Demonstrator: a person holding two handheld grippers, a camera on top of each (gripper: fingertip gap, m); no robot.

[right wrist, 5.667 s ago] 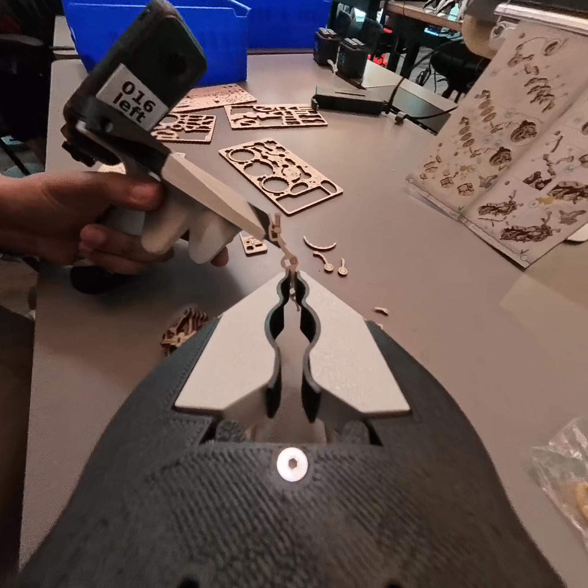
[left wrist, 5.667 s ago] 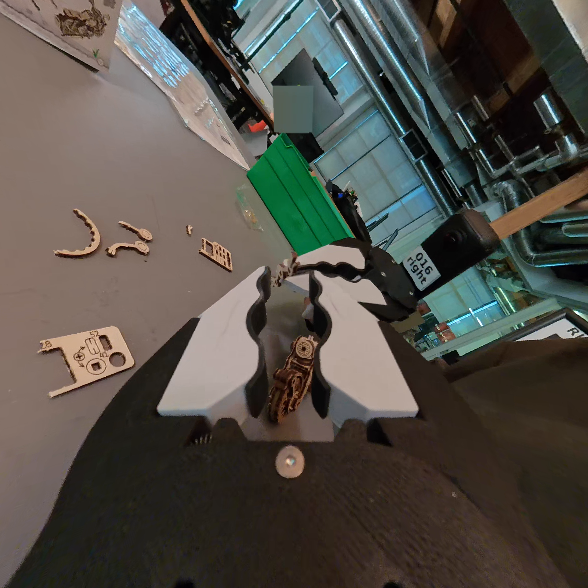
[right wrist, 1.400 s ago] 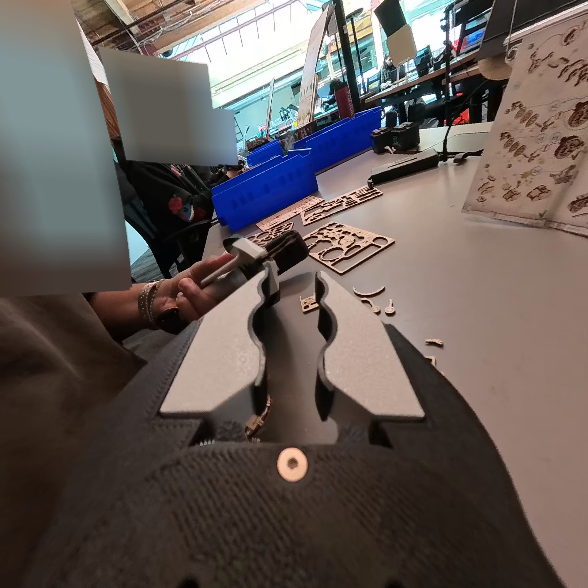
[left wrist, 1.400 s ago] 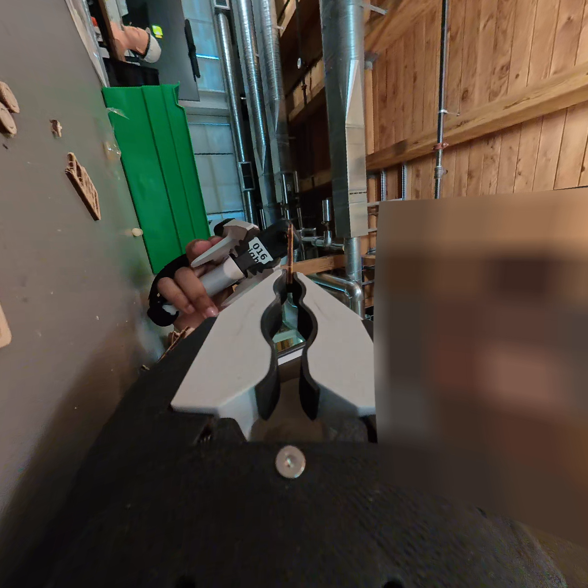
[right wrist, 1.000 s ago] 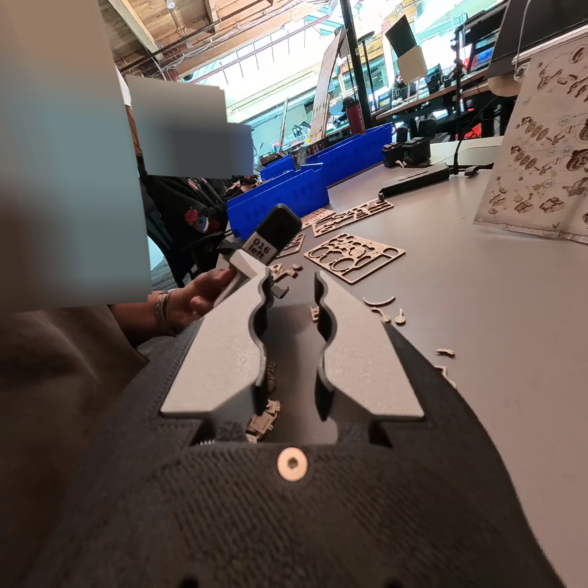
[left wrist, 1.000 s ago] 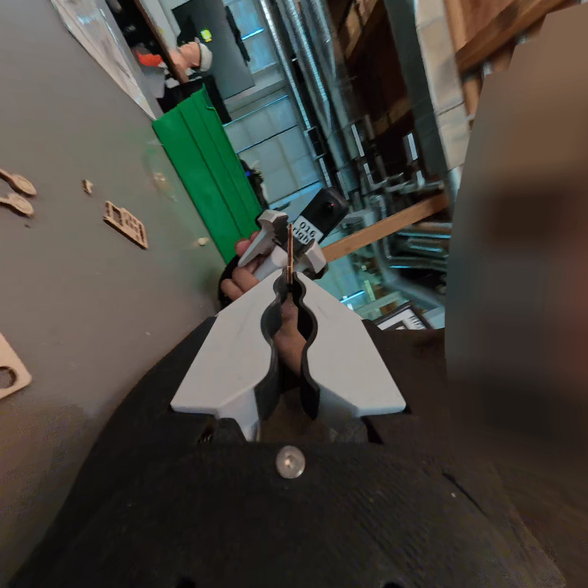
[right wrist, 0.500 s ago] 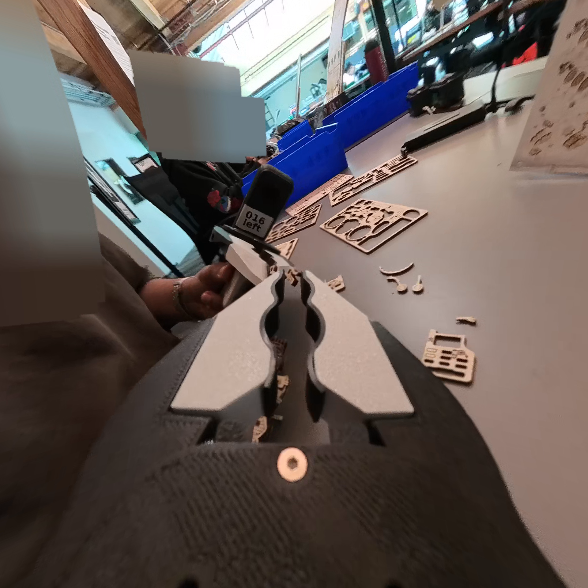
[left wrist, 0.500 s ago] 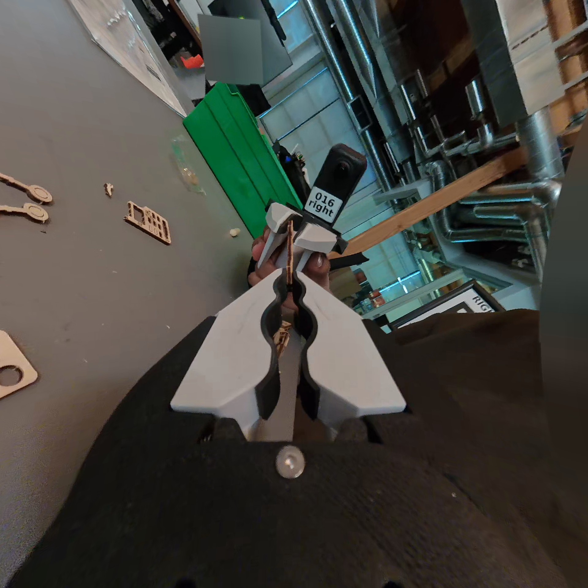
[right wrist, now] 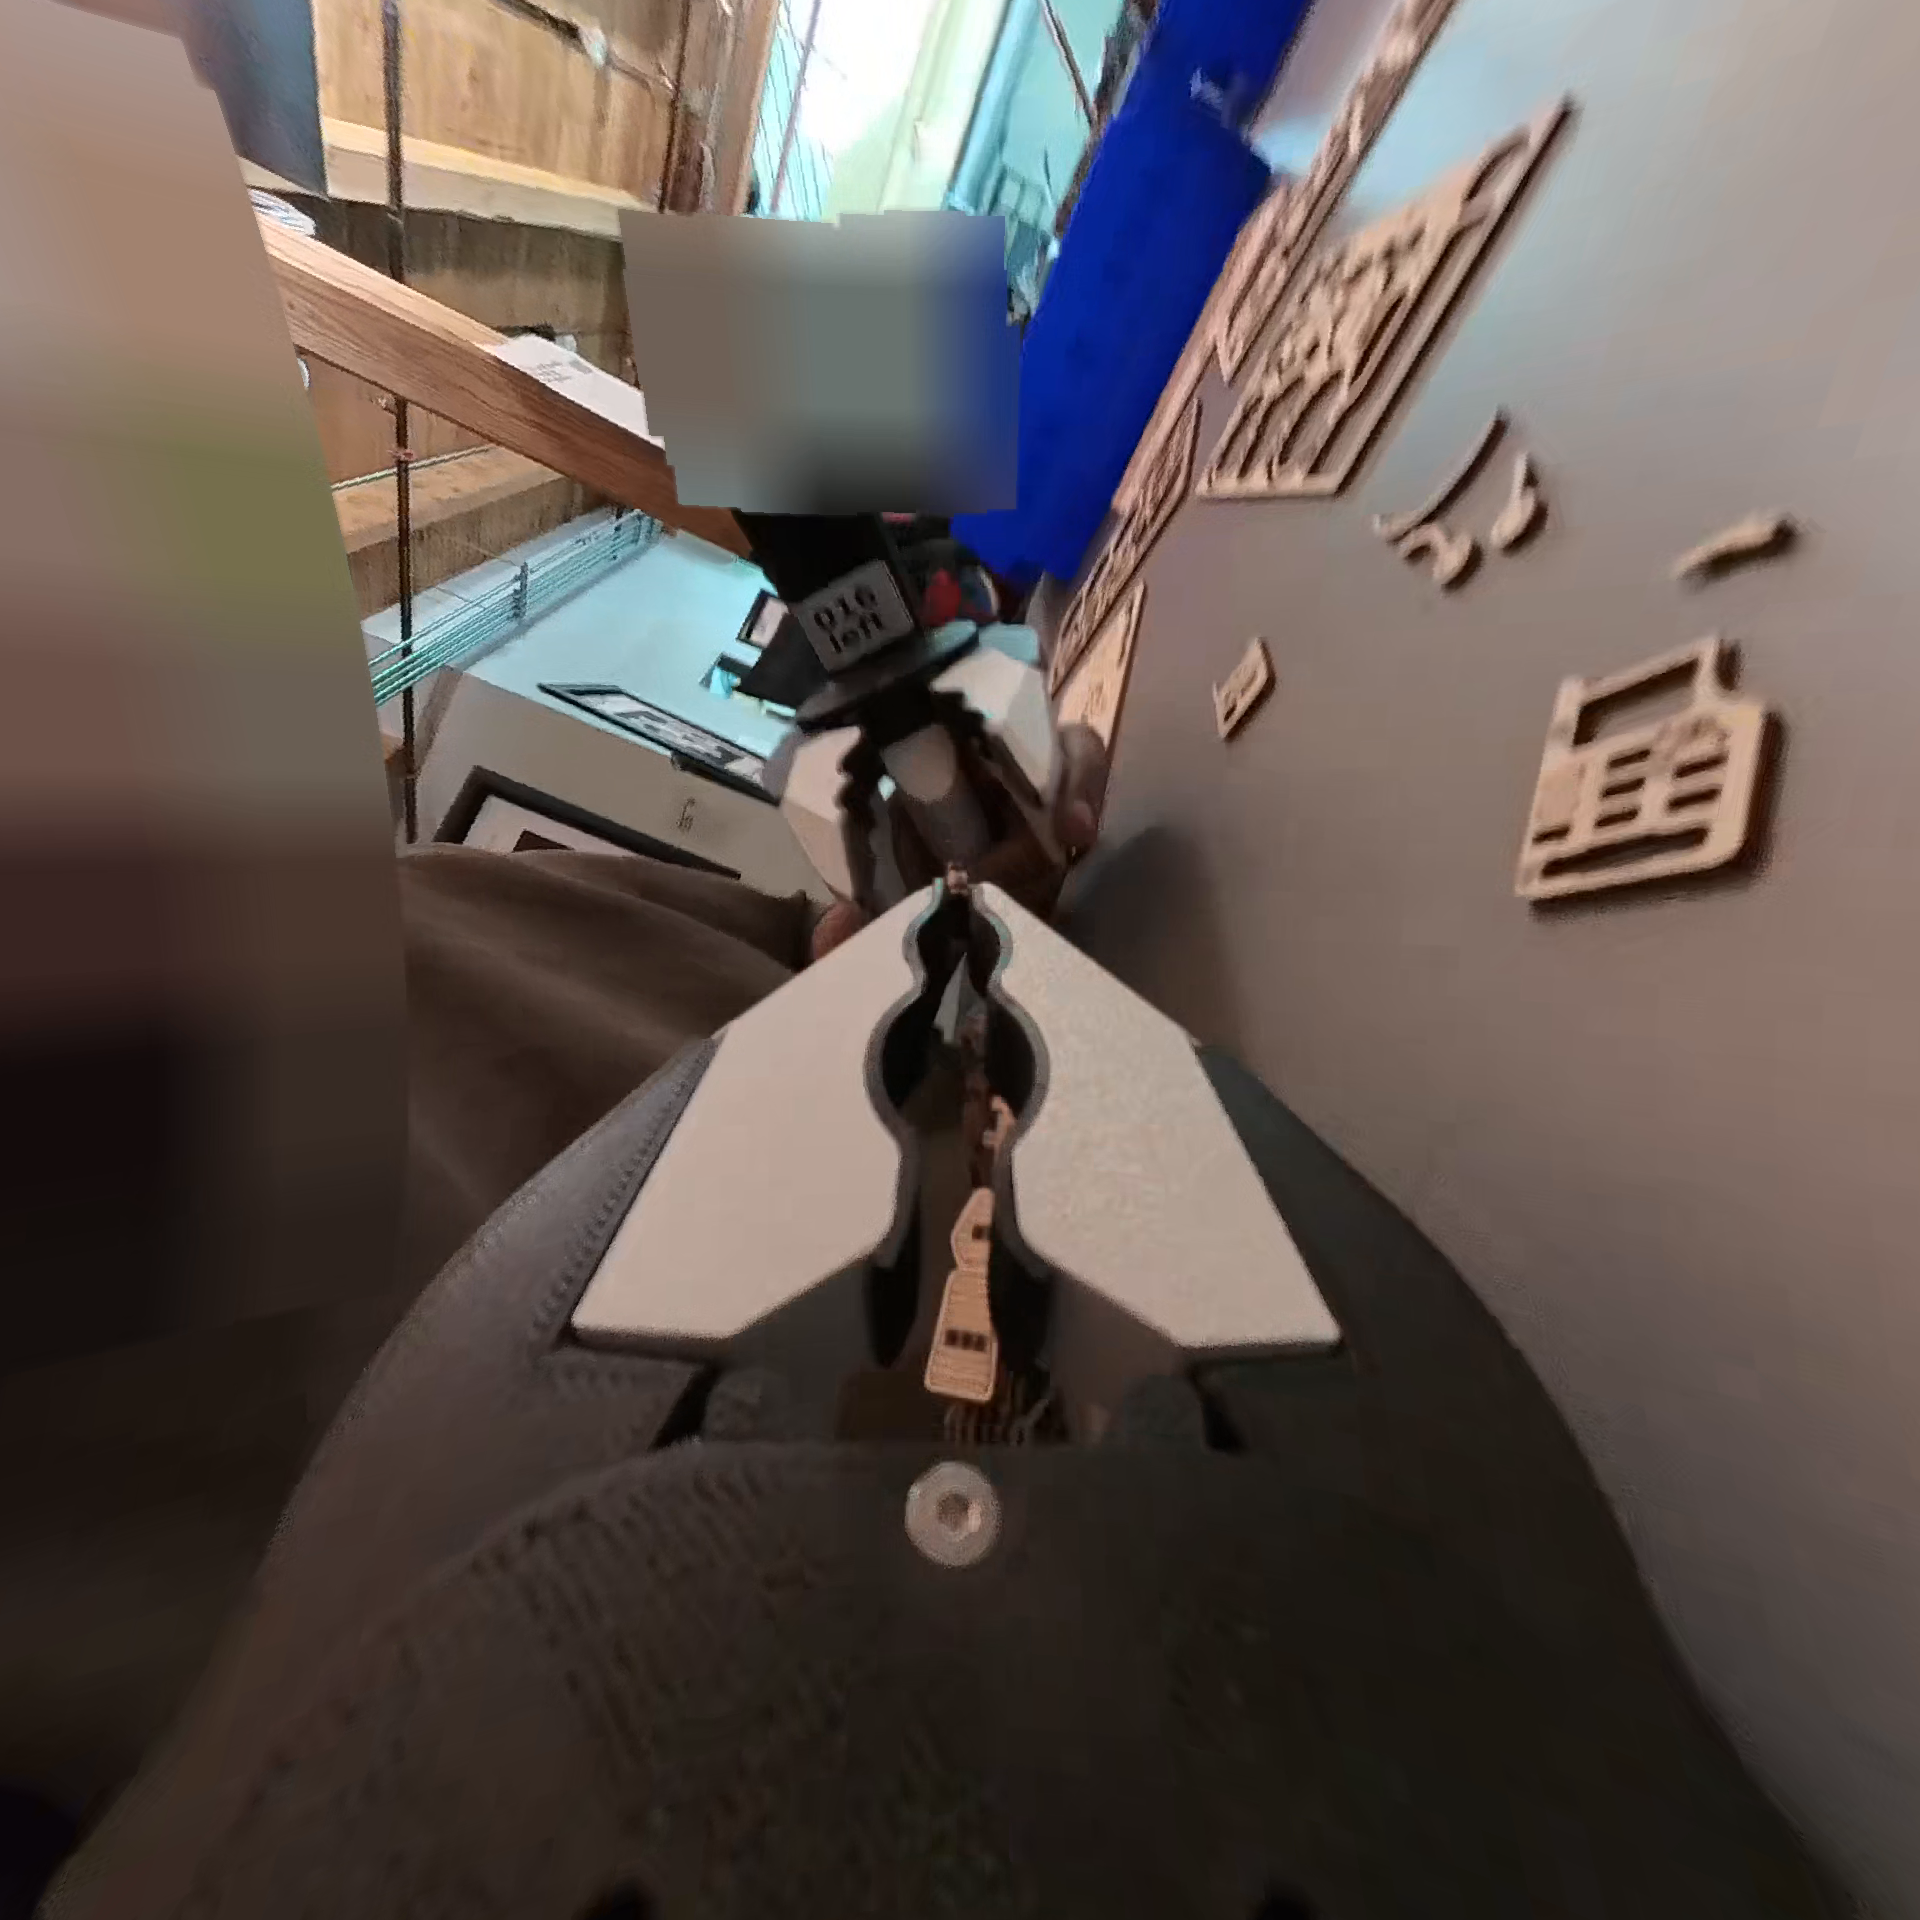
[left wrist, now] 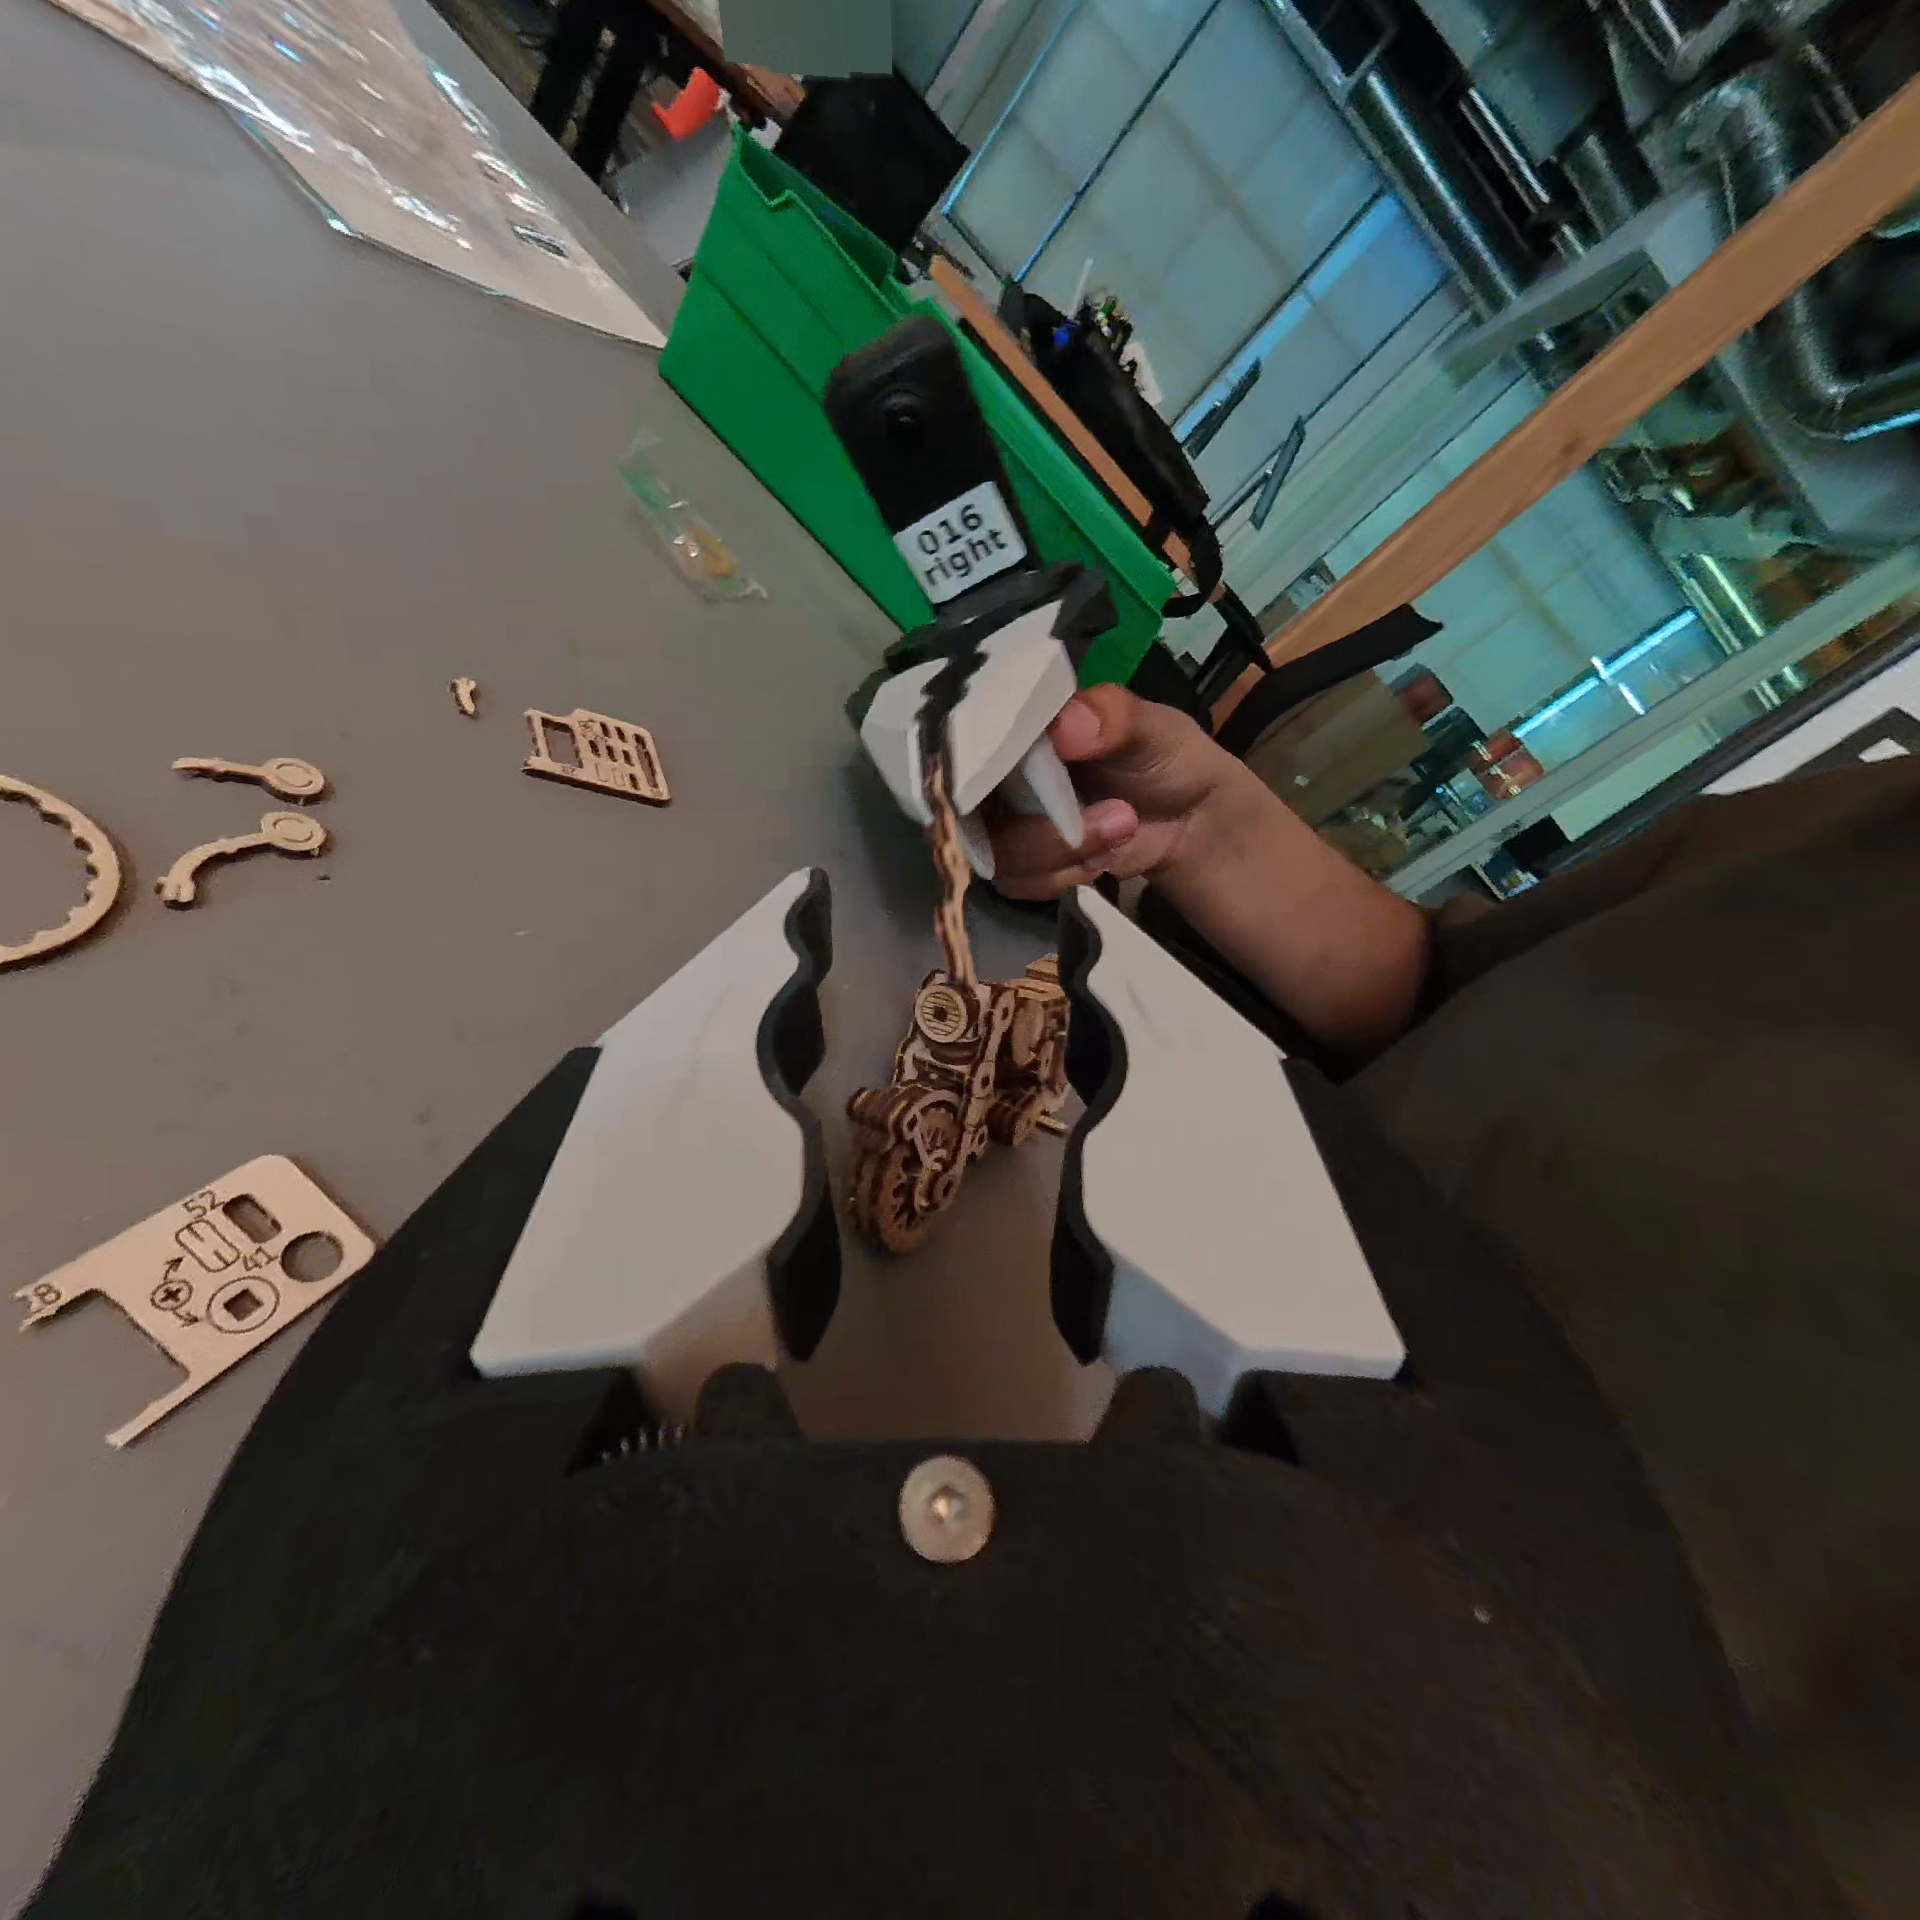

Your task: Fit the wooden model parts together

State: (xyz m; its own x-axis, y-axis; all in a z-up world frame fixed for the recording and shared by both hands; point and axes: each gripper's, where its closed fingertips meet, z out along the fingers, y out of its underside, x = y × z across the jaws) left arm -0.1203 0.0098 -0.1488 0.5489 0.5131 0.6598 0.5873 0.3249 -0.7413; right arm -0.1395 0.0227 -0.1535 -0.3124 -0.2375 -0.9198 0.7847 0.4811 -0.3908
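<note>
Left wrist view: white label (left wrist: 962, 551) tops right tongs (left wrist: 940, 774).

Grey table (left wrist: 312, 499), loose wooden cut-outs (left wrist: 595, 755), green bin (left wrist: 831, 353), wooden motorcycle model (left wrist: 956, 1101)

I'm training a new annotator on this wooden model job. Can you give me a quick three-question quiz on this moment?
1. True or false: the left gripper is open.
2. What does the right gripper grip: A) a chain-like wooden strip, B) the green bin, C) a ring?
3. Fill in: the small wooden motorcycle lies between the left gripper's ____.

Key: 1 true; 2 A; 3 fingers.
</note>
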